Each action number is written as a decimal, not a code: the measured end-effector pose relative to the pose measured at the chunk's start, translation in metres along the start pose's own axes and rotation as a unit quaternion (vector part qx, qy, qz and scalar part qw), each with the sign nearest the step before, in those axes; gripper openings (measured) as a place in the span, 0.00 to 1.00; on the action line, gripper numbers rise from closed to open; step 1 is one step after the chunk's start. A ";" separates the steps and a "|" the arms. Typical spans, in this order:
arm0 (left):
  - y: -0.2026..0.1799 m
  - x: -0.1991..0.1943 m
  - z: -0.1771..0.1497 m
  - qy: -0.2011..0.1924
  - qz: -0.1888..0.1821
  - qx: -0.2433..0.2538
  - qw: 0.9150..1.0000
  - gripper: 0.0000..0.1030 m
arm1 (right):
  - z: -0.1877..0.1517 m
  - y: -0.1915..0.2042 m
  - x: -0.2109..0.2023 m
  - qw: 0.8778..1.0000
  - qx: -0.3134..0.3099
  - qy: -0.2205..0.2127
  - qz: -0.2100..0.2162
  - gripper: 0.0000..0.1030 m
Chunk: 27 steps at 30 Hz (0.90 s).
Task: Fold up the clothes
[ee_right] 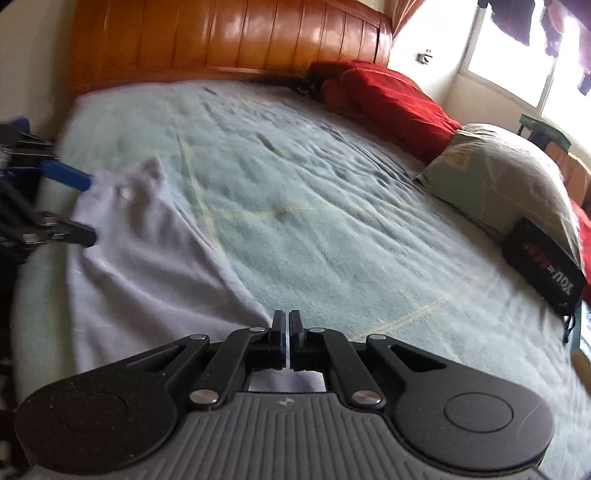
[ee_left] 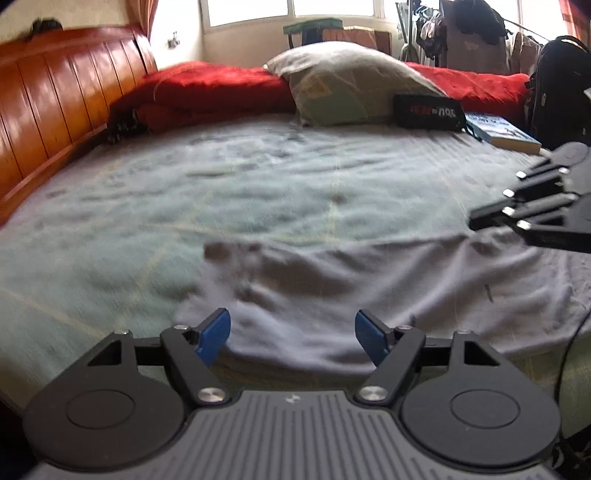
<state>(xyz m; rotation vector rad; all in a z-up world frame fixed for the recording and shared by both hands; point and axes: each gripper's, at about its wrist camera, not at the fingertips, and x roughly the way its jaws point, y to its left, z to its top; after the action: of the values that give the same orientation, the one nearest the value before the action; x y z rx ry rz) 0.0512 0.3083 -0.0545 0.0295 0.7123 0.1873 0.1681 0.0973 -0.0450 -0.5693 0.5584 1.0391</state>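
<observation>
beside the pillow point(ee_left: 351, 81), black pouch point(ee_left: 428, 110) perhaps reads "you"

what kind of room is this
Most likely a bedroom in a home: a wide bed with a wooden headboard, a pillow and red blanket along its far side, and clothes hanging by the window.

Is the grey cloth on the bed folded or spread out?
Spread out: the cloth lies as one rumpled layer over the bed, with no fold visible.
</observation>
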 end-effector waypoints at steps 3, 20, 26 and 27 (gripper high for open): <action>0.006 0.004 0.011 -0.014 -0.001 0.001 1.000 0.77 | -0.002 0.011 -0.024 0.997 -0.006 -0.010 0.074 0.26; 0.007 0.031 0.019 -0.001 -0.020 -0.028 0.999 0.78 | -0.043 0.022 -0.059 0.988 0.011 0.060 0.144 0.23; 0.002 0.064 0.027 0.005 -0.075 -0.051 0.996 0.78 | -0.043 0.016 -0.061 0.990 0.049 0.038 0.130 0.24; 0.002 0.071 0.028 0.006 -0.075 -0.059 0.995 0.78 | -0.044 0.016 -0.059 0.989 0.054 0.040 0.129 0.24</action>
<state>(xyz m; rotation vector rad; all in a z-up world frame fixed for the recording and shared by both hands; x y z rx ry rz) 0.1216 0.3241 -0.0791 -0.1379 0.7122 0.0848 0.1234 0.0364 -0.0401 -0.4521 0.7693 1.2253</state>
